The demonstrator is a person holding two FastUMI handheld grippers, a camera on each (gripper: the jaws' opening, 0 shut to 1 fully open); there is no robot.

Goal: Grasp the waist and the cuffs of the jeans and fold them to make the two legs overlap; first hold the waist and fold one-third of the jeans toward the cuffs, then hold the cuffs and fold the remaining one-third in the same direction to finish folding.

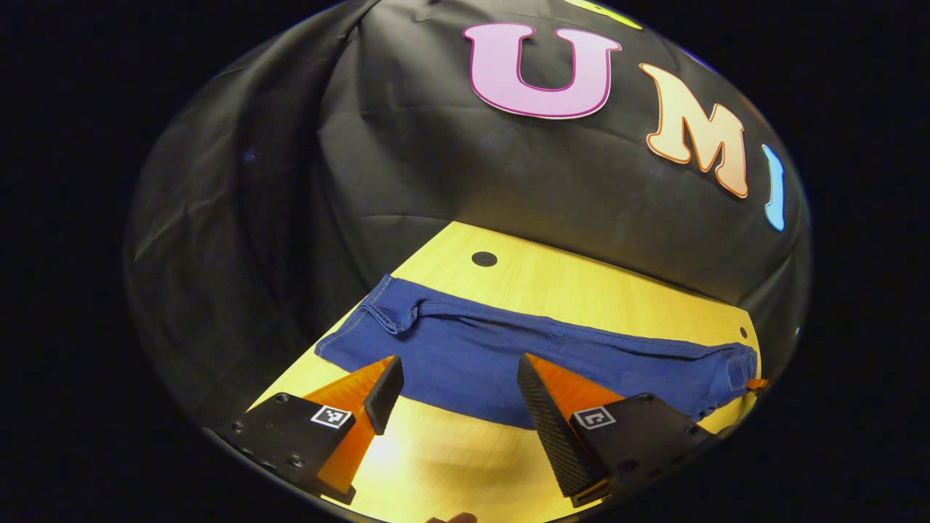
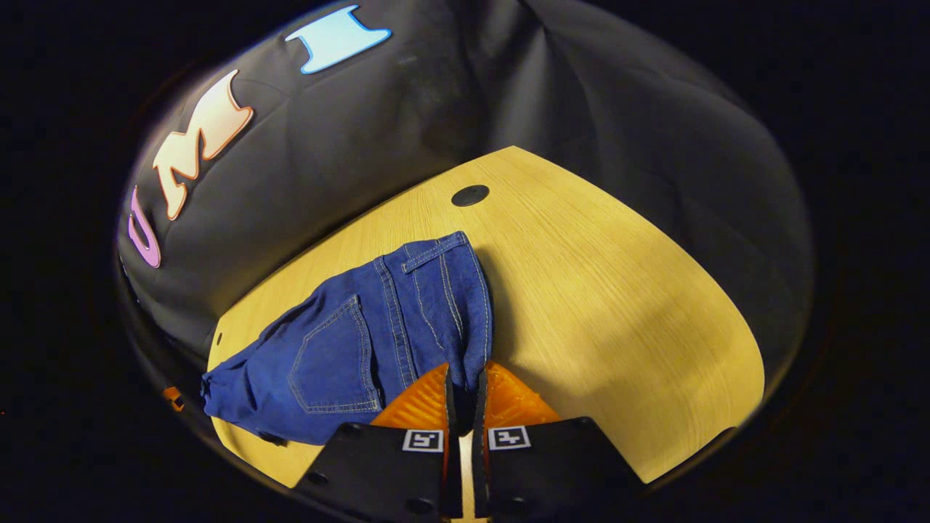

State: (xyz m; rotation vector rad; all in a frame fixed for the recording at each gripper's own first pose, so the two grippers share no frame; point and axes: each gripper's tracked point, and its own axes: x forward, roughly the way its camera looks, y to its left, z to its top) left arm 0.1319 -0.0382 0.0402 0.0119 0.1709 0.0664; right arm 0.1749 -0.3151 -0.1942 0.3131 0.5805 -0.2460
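Blue denim jeans (image 1: 508, 356) lie stretched across the pale yellow wooden table (image 1: 581, 283), just ahead of the left gripper (image 1: 454, 381) | left jaws wide apart, holding nothing | right gripper (image 2: 462, 385) jaws pressed together on the jeans' waist edge

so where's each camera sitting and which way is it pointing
Left gripper view: rides the open left gripper, above the table, facing the jeans laid lengthwise before the booth wall.
Right gripper view: rides the right gripper, shut on the jeans' waist end by the back pocket.
Shared: jeans, table, wall.
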